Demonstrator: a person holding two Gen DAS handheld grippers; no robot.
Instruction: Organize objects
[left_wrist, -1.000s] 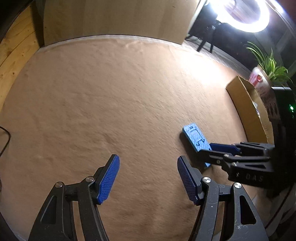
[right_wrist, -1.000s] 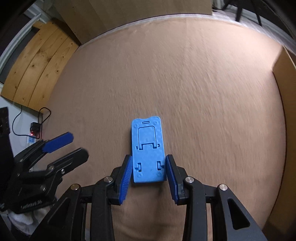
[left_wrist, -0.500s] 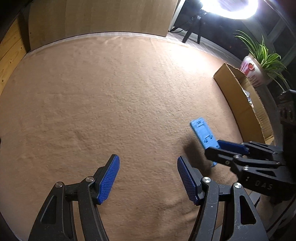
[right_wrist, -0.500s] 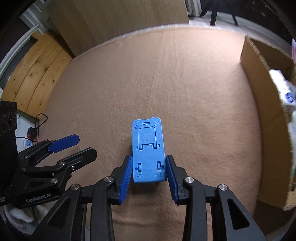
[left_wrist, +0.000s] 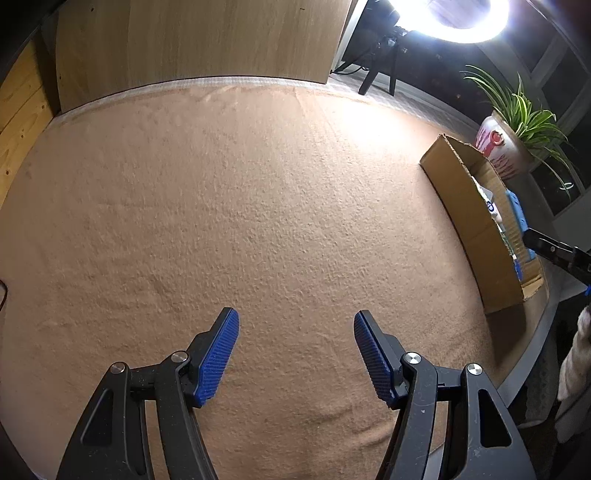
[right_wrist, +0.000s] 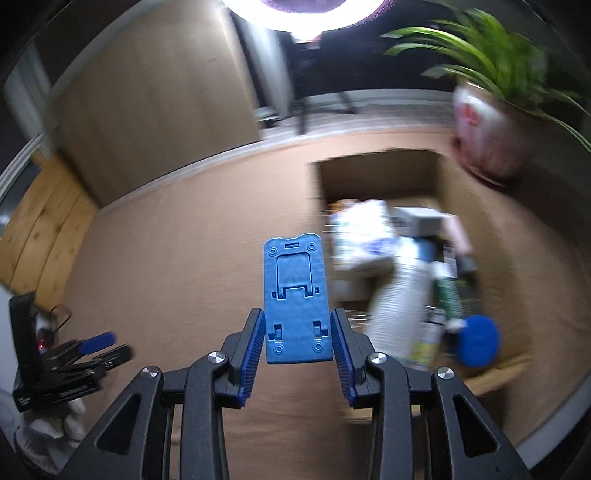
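right now my right gripper (right_wrist: 298, 345) is clamped on the flat, bright blue plastic phone stand (right_wrist: 295, 299), its ribbed blue pads pressing the stand's two long edges near its lower end, so the rest of the piece sticks out past the fingertips. taking the open brown cardboard box (right_wrist: 373, 173) as my landmark, the stand hangs in the air just to the left of the box's near-left corner, above the tan carpet-like cloth (right_wrist: 177, 258), not over the box opening. inside the box i can make out blurred packets, a white ribbed container and a round blue lid. a potted green plant (right_wrist: 491, 122) stands just past the box's far right corner. my left gripper (left_wrist: 295, 356) hovers well to the left of the box, over bare cloth, jaws spread wide with nothing between them.
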